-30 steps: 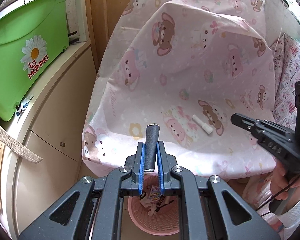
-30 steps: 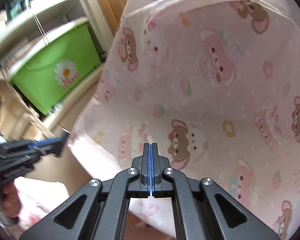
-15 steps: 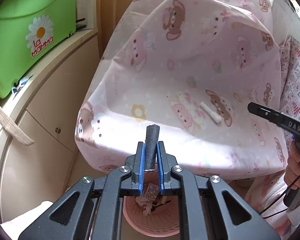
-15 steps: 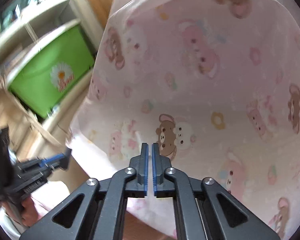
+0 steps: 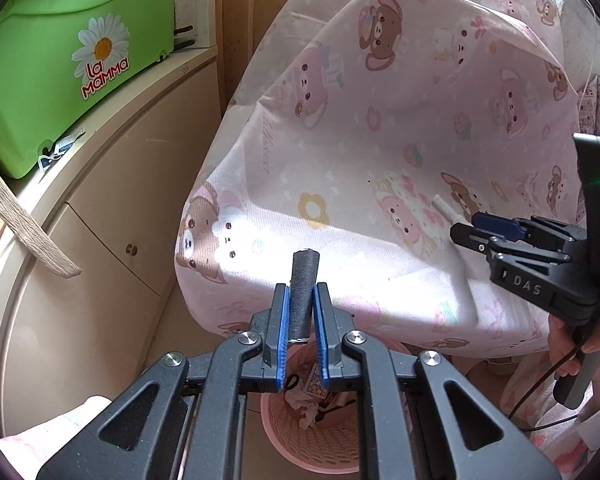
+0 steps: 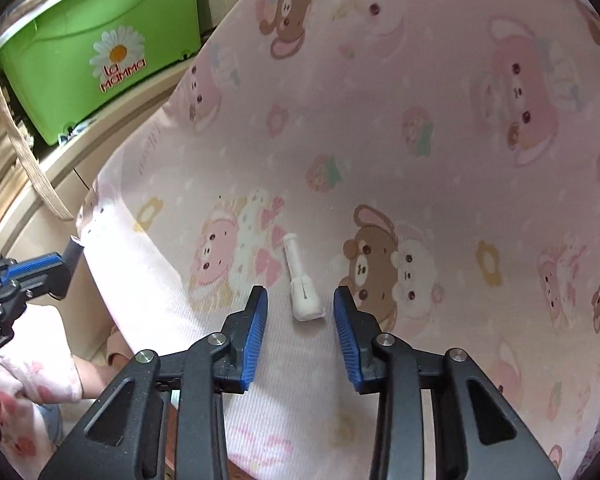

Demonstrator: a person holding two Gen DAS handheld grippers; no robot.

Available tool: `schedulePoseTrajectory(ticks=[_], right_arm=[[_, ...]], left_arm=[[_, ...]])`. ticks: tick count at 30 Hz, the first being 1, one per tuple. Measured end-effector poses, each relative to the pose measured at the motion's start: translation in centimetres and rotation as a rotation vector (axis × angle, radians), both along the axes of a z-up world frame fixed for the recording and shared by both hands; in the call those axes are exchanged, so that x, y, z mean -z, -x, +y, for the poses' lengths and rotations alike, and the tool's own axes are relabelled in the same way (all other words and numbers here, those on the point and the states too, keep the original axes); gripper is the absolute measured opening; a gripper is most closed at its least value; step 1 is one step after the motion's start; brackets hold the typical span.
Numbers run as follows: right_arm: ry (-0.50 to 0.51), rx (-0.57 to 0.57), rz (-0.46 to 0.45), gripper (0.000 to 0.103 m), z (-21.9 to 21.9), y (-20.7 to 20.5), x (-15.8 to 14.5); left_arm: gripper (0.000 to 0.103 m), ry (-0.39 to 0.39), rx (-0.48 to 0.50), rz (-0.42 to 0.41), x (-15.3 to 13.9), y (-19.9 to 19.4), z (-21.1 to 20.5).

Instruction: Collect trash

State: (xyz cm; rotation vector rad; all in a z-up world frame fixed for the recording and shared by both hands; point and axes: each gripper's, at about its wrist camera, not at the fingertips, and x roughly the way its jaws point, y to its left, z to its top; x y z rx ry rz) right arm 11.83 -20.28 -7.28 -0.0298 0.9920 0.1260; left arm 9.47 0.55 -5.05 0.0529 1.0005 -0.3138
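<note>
The left gripper (image 5: 302,300) points steeply downward, its blue pads clamped on a dark grey cylinder (image 5: 303,280) that stands upright between them and sticks out past the fingertips. The right gripper (image 6: 300,300) also tilts steeply down, and its jaws have just been opening; they now stand apart, one on each side of a small white piece (image 6: 302,288) without touching it. In the left wrist view the right gripper comes in from the right edge, side-on, with the person's hand (image 5: 572,354) wrapped around its handle low at that edge. In the right wrist view the left gripper's tip enters from the left edge.
</note>
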Motion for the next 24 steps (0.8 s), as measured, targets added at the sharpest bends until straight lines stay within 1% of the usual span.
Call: schedulePoseTrajectory(ticks=[1,2,3,6,8,12,13,14,16,19,21,24], right_arm=[[0.017,0.001,-0.012,0.034,0.3,0.0,0.2],[0.025,-0.003,-0.015,0.024,0.4,0.1,0.2],[0.021,-0.008,-0.014,0.017,0.5,0.1,0.1],[-0.004,0.012,-0.048,0.017,0.0,0.7,-0.5],[-0.057,0.02,-0.06,0.017,-0.6,1.1,-1.1],[-0.206,0.038,-0.071,0.017,-2.4,2.5,-2.9],[-0.221,0.042,-0.074,0.017,-2.8,3.0,-3.2],[-0.222,0.044,-0.081,0.017,-2.9,3.4,-3.7],[-0.206,0.045,-0.103,0.017,-2.7,4.3,-4.5],[-0.166,0.03,-0.144,0.017,-1.7,5.7,-6.0],[-0.148,-0.014,-0.196,0.017,-1.0,7.7,-7.6],[-0.156,-0.057,-0.242,0.017,0.3,10.1,-9.5]], left_arm=[[0.011,0.002,-0.002,0.0,0.0,0.0,0.1],[0.011,0.005,-0.005,0.0,-0.1,0.0,0.1],[0.011,0.008,-0.006,0.0,-0.1,0.0,0.2],[0.011,0.007,-0.011,-0.004,-0.3,0.0,0.3],[0.011,0.006,-0.012,-0.006,-0.5,0.1,0.3],[0.012,0.013,0.001,-0.009,-0.8,0.6,0.3],[0.012,0.013,0.004,-0.01,-0.9,0.7,0.2],[0.012,0.016,0.008,-0.01,-0.9,0.8,0.2],[0.012,0.048,0.009,-0.022,-1.3,1.3,0.3],[0.012,0.081,0.043,-0.06,-2.5,2.3,0.1],[0.012,0.086,0.058,-0.09,-3.2,3.0,-0.1],[0.012,0.102,0.078,-0.093,-3.5,3.6,-0.3]])
